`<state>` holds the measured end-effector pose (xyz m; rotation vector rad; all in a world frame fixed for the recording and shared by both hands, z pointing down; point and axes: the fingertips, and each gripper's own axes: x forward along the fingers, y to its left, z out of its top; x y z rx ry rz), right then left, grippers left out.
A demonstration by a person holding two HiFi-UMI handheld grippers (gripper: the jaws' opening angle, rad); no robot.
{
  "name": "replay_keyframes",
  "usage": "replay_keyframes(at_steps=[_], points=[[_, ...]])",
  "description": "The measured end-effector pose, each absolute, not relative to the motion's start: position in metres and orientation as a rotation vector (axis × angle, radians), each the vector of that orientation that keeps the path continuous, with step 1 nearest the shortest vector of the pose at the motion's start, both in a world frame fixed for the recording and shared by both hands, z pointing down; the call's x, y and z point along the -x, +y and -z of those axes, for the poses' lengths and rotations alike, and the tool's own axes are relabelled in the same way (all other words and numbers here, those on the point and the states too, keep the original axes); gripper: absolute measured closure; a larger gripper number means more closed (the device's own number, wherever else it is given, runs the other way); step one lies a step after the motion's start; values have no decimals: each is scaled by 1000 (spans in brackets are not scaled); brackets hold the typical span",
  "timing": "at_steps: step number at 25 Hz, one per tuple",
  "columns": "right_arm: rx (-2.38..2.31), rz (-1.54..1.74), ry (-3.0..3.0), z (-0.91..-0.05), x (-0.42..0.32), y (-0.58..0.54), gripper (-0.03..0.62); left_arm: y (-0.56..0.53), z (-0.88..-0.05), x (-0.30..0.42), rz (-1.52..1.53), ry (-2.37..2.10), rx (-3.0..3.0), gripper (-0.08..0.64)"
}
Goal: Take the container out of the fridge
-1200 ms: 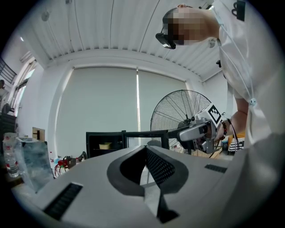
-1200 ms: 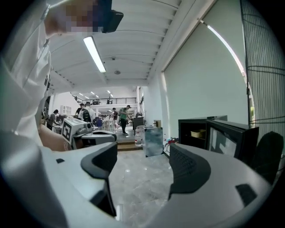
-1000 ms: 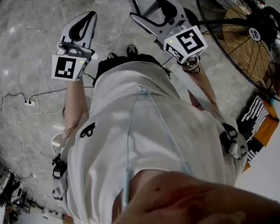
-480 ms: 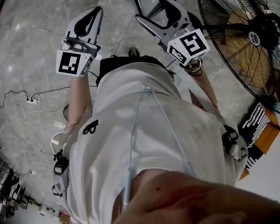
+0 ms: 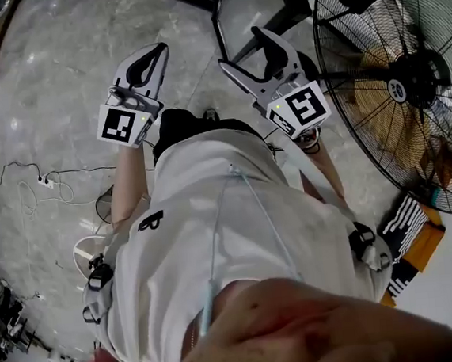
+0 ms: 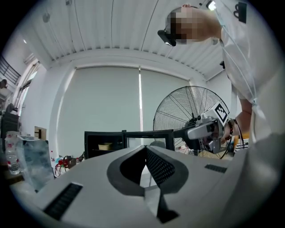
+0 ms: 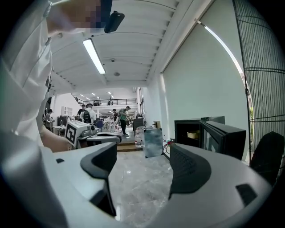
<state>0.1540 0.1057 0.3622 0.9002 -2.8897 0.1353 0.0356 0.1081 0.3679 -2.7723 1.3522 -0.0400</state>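
Up top, left gripper fingers pressed together, right gripper fingers spread and empty; container sits inside the open fridge

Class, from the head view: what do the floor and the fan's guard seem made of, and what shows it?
The floor looks like polished marble or marble-look tile: grey veining, glossy sheen. The fan guard is likely dark-coated metal wire: thin radial spokes and rings.

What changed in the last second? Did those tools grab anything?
The person walked forward: the fan and the power strip on the floor slid down the head view. Nothing was grabbed or let go. The left tool stays shut and empty, the right tool open and empty.
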Motion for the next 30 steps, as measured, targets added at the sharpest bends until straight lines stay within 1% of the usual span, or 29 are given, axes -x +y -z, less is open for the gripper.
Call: replay_keyframes(at_steps=[6,11,14,17,22,30], points=[[-907,-99,-2901,-359,-144,88,239,91,-372,-25,29,1332,2773,552],[-951,-80,-2906,-351,-123,61,240,52,-372,-4,38,1300,2786,552],[-1011,-78,-2888,-352,-104,27,239,20,-372,12,36,1251,2802,552],[-1063,-144,-2860,-361,-88,-3,239,-10,-372,34,32,1247,2830,552],[-1117,-154,-2808,-365,-61,-75,239,-82,-375,76,59,1238,2854,552],[-1246,-186,-2744,-360,-26,-152,239,-156,-374,116,82,1114,2910,552]])
